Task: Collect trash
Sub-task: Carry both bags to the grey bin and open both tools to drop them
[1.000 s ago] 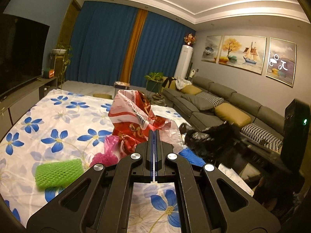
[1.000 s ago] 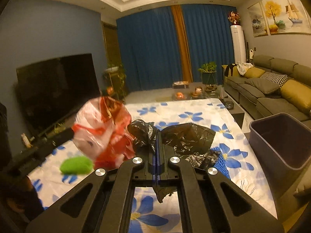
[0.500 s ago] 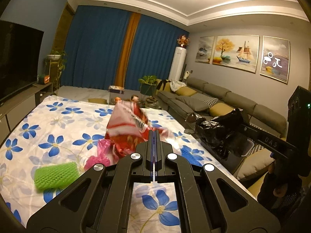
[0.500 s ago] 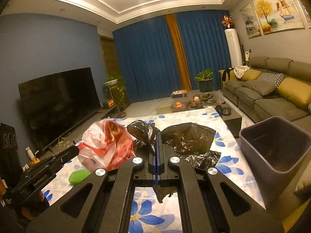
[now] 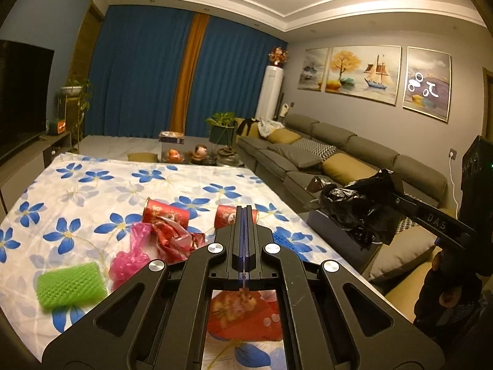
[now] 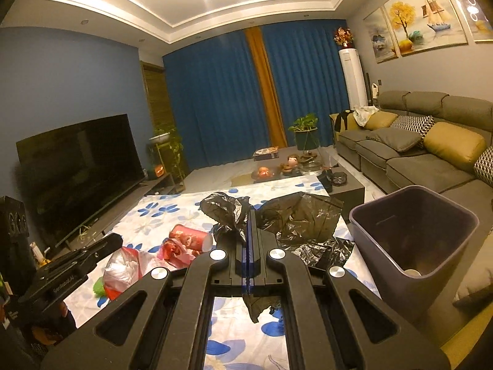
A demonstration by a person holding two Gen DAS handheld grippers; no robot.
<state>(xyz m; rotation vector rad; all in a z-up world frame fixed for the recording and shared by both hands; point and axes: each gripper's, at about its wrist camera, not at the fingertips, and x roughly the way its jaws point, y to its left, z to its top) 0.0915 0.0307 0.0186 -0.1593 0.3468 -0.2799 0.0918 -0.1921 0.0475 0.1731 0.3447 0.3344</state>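
Over a table draped in a white cloth printed with blue flowers (image 5: pixel 92 191), the left gripper (image 5: pixel 244 212) had its jaws pressed together on a red and white printed plastic bag (image 5: pixel 246 314), which hung below the fingers and showed through the gap in the gripper's frame. From the right wrist view the same bag (image 6: pixel 123 268) dangled from the left gripper (image 6: pixel 115 242) above the cloth.

The right gripper (image 6: pixel 250 215) had its jaws clamped on a crumpled black plastic bin bag (image 6: pixel 295 219), whose folds spread to both sides of the fingers, with a torn scrap hanging under them. In the left wrist view that black bag (image 5: pixel 357 212) was held off the table's right edge, in front of a grey sofa (image 5: pixel 339 160).

A dark grey square plastic bin (image 6: pixel 413 237) stood open just beside the table's right side, near the black bag, with something pale lying at its bottom.

On the cloth lay two red printed paper cups on their sides (image 5: pixel 166 214) (image 5: pixel 226 215), a crumpled pink and red plastic wrapper (image 5: pixel 154 246) touching the nearer cup, a green foam net sleeve (image 5: pixel 71 283) close to the near left edge, and a blue mesh piece (image 5: pixel 289 239) partly hidden by the gripper.
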